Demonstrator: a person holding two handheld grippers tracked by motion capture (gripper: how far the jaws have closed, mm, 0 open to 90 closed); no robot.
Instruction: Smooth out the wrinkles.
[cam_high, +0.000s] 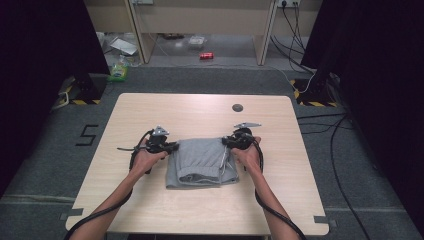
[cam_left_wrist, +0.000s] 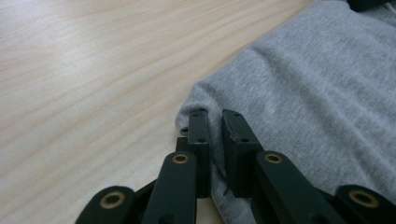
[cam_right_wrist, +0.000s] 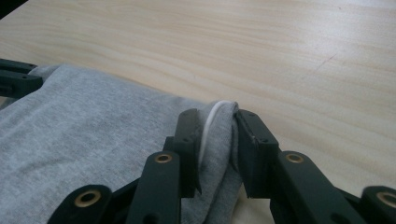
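Since the folded grey garment (cam_high: 200, 162) lies mid-table pinched only at its two far corners, a thin hem could slip out. Left gripper (cam_left_wrist: 215, 116) is clamped on the left corner, right gripper (cam_right_wrist: 217, 119) on fabric and a white drawstring (cam_right_wrist: 210, 123); uneven lifting would spoil the fold on the table (cam_high: 150, 110).

right hand-held gripper (cam_right_wrist: 215, 122) pinches grey garment (cam_right_wrist: 88, 126) — its white cord (cam_right_wrist: 208, 126) between — on wooden table (cam_right_wrist: 261, 51).

A laboratory or recording studio. A pale wooden table (cam_high: 150, 110) stands on grey carpet, flanked by black curtains (cam_high: 40, 45) left and right. Stand bases with yellow-black hazard tape (cam_high: 80, 101) sit near the far corners; cables (cam_high: 320, 125) trail at right, and a floor marking "5" (cam_high: 86, 135) lies at left.
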